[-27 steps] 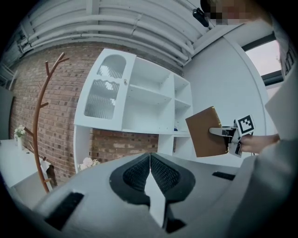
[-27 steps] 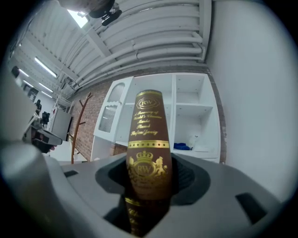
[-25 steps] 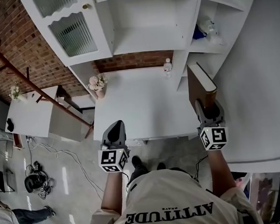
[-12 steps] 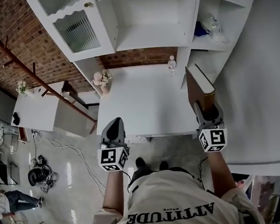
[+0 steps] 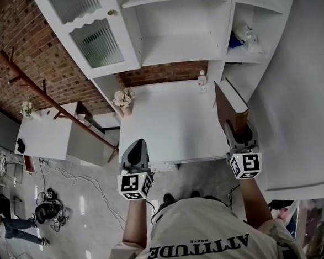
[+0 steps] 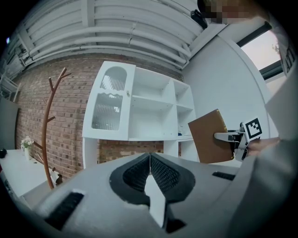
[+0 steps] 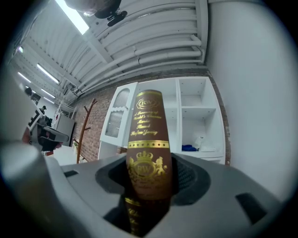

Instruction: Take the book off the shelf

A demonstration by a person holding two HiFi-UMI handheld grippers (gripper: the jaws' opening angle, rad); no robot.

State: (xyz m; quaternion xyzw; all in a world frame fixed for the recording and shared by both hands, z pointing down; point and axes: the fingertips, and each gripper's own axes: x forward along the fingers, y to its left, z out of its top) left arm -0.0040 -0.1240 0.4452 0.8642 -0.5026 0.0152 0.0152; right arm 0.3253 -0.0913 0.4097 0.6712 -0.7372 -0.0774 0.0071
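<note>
White shelves (image 5: 176,20) stand behind the white table (image 5: 167,126). Your right gripper (image 5: 239,133) clamps the brown book (image 5: 229,100) at its spine, long axis upright, clear of the shelves near the table's right edge. Your left gripper (image 5: 135,151), well apart, is closed and empty.

The brown book (image 5: 231,108), gold-lettered on its spine, is held upright in the right gripper (image 5: 238,132), clear of the shelf (image 5: 178,48).
</note>
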